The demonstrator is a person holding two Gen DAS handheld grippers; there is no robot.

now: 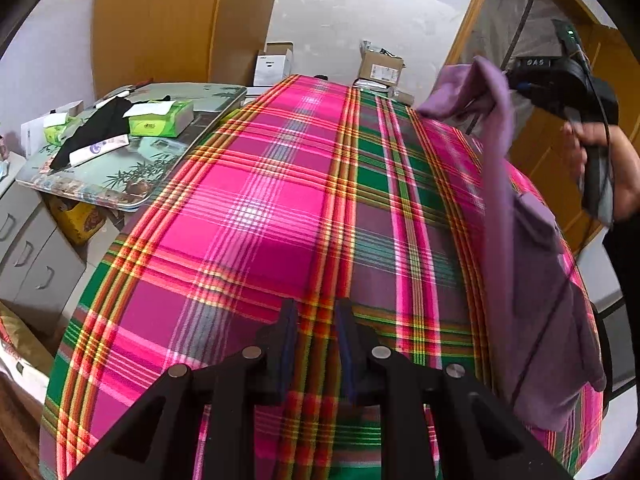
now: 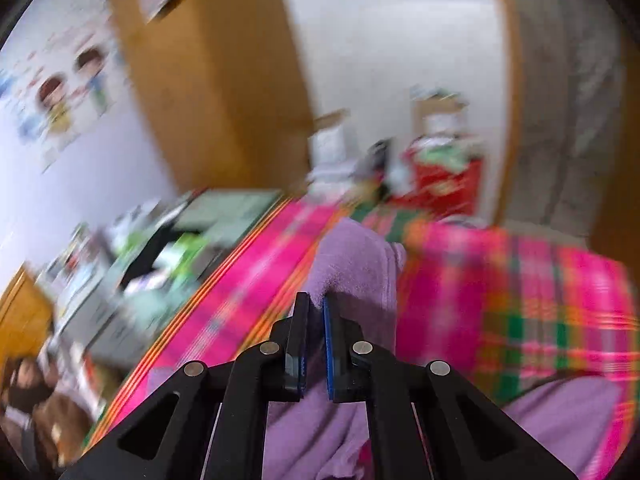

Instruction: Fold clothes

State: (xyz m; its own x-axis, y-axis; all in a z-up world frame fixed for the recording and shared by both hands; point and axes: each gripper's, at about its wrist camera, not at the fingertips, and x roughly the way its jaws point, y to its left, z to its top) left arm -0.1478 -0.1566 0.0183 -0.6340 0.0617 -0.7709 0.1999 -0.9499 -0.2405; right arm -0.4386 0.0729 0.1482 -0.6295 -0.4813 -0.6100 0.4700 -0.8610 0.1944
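A purple garment (image 1: 532, 280) hangs along the right side of the pink-and-green plaid bed cover (image 1: 260, 208). Its upper end is lifted high, pinched in my right gripper (image 1: 508, 76), which is seen from outside in the left wrist view with a hand on its handle. In the blurred right wrist view, the right gripper (image 2: 316, 304) is shut on a fold of the purple garment (image 2: 352, 256). My left gripper (image 1: 316, 312) is open and empty, low over the plaid cover near its front edge, left of the garment.
A side table (image 1: 168, 168) at the left holds green tissue packs (image 1: 160, 120) and a black cloth (image 1: 96, 128). Grey drawers (image 1: 28, 252) stand below it. Cardboard boxes (image 1: 380, 68) sit beyond the bed's far end. A wooden wardrobe (image 1: 160, 20) is behind.
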